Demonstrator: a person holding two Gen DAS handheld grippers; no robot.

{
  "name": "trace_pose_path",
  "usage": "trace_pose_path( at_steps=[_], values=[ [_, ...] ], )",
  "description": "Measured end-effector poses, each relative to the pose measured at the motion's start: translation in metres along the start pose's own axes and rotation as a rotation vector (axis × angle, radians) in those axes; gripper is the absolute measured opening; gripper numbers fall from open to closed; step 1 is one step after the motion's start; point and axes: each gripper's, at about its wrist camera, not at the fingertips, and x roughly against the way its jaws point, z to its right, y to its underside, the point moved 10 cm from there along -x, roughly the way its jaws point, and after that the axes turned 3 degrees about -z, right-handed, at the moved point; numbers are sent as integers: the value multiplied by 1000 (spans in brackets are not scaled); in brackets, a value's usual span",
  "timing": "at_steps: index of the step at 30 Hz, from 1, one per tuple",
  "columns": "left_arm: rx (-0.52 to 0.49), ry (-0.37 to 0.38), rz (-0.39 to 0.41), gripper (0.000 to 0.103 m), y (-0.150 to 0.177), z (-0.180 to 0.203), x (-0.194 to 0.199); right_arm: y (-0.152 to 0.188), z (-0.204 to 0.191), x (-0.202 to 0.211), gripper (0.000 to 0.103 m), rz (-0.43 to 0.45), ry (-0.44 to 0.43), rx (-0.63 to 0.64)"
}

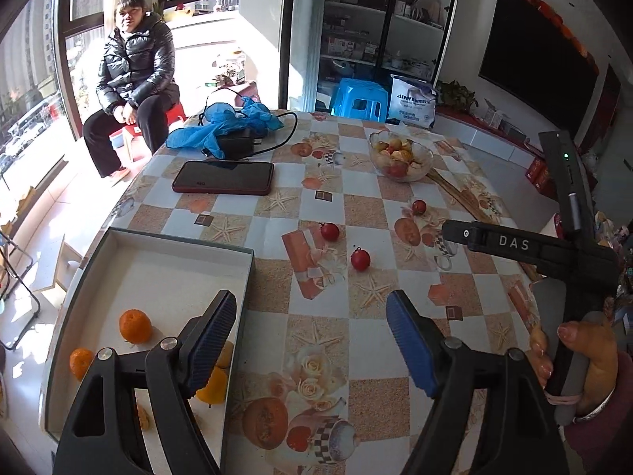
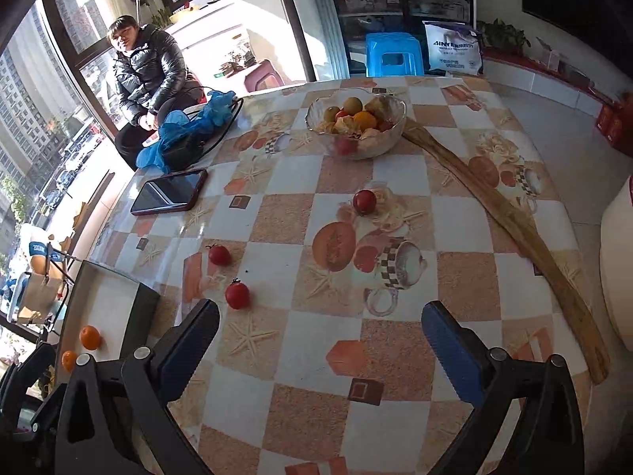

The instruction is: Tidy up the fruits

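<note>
Hovering left gripper point(image 1: 312, 328) (agape), three tomatoes point(image 1: 360, 259)

A dark phone point(image 1: 223, 177) lies flat on the counter point(image 1: 277, 206), which wears a checkered cloth printed with fruit and starfish. Beyond it, crumpled blue plastic point(image 1: 221, 124) rests against a black adapter point(image 1: 237, 142) with a looping cable. A long wooden stick point(image 2: 510, 221) lies along the counter's right side. A person in a black puffer jacket point(image 1: 134, 67) sits by the window; a blue stool point(image 1: 360, 97) stands behind.
</note>
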Motion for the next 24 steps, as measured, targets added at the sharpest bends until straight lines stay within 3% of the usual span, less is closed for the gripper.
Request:
trace_pose_path(
  at_steps=[5,12,16,17,18,21,24],
  values=[
    [-26,-42,-45,81,-14,22,-61,-17,38,-21,103,-10,46,-46],
    [-41,-114,-132,81,-12,34,-145,-18,53,-58,103,-8,66,-51],
    [-71,-152,-152,66,-8,41,-170,-29,50,-76,102,21,85,-16],
    [-66,-147,-131,65,-10,42,-170,-32,48,-79,100,33,91,-4],
    [-69,-156,-123,64,-11,43,-171,-36,46,-81,90,46,97,6],
    [-77,-165,-103,57,-15,46,-172,-47,41,-94,87,58,94,17],
    [-81,-163,-82,42,-18,48,-173,-53,36,-106,67,56,88,19]
  ],
)
